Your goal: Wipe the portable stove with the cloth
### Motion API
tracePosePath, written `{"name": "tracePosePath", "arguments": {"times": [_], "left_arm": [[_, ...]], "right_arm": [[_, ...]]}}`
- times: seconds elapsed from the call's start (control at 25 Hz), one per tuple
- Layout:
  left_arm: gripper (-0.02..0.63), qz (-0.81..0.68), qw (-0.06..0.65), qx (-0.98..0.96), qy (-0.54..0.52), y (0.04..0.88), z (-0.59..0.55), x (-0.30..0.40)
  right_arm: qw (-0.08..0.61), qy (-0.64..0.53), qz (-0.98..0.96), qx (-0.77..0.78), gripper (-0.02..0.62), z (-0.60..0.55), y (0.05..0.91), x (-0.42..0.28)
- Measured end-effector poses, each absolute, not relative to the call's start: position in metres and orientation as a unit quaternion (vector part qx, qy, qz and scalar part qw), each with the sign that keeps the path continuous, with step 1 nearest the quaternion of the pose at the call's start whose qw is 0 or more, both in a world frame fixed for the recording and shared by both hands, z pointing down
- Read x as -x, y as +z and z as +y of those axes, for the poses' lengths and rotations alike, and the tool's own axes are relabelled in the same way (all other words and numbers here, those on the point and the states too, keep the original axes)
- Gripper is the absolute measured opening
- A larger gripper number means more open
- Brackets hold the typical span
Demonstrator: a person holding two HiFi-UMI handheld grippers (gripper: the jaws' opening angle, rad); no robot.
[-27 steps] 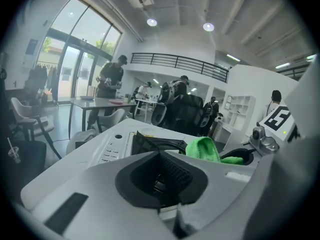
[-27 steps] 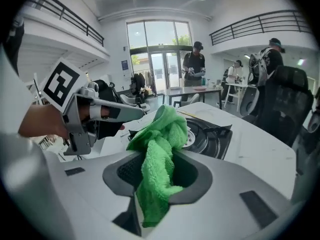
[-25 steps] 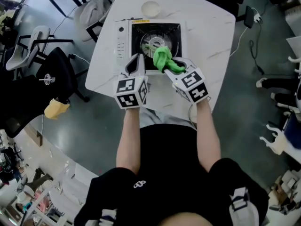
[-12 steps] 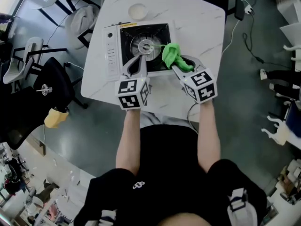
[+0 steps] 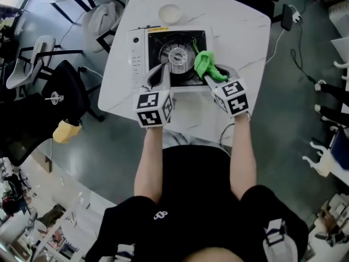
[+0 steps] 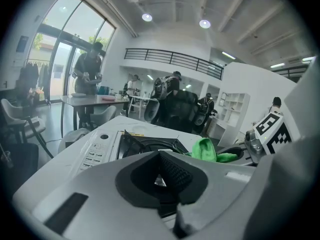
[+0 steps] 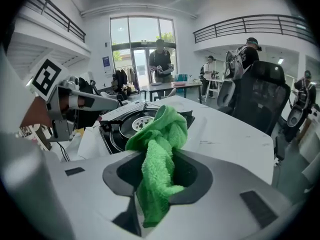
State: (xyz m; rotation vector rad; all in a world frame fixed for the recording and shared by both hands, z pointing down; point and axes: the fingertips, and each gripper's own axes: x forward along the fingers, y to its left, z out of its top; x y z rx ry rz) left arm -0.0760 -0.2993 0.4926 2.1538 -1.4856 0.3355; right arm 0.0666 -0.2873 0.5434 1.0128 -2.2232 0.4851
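Cloth (image 5: 204, 64) slid off burner to stove (image 5: 139, 51) right side; right tool (image 5: 214, 73) clamps its bunched end so loose part wipes; left tool (image 5: 158, 72), jaws together, sits at near edge, prob steadying stove on table (image 5: 240, 26)

Stove (image 5: 137, 48) near edge hidden under left gripper (image 5: 159, 72) and right gripper (image 5: 215, 74). Panel print too small to read. Cloth (image 5: 204, 64) gripped end hidden inside right jaws. Person (image 5: 191, 201) cut off by bottom edge.
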Motion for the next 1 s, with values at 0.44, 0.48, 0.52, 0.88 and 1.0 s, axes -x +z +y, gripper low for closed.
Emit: {"name": "tracePosePath", "arguments": {"times": [0.44,0.48,0.52,0.88,1.0], "left_arm": [[-0.002,-0.559,0.248,-0.782,0.124,0.488,-0.323,0.093],[-0.002,-0.558,0.249,-0.782,0.124,0.488,-0.325,0.092],[-0.002,-0.556,0.25,-0.783,0.125,0.488,-0.327,0.091],[-0.002,-0.532,0.251,-0.797,0.136,0.494,-0.343,0.073],[-0.002,-0.529,0.25,-0.799,0.138,0.493,-0.349,0.076]], "right_arm": [[0.32,0.182,-0.849,-0.379,0.121,-0.33,0.552,-0.067],[0.319,0.184,-0.849,-0.379,0.121,-0.334,0.552,-0.067],[0.318,0.187,-0.849,-0.379,0.121,-0.338,0.552,-0.068],[0.308,0.191,-0.84,-0.404,0.127,-0.373,0.556,-0.075],[0.315,0.197,-0.83,-0.415,0.127,-0.384,0.556,-0.081]]}}
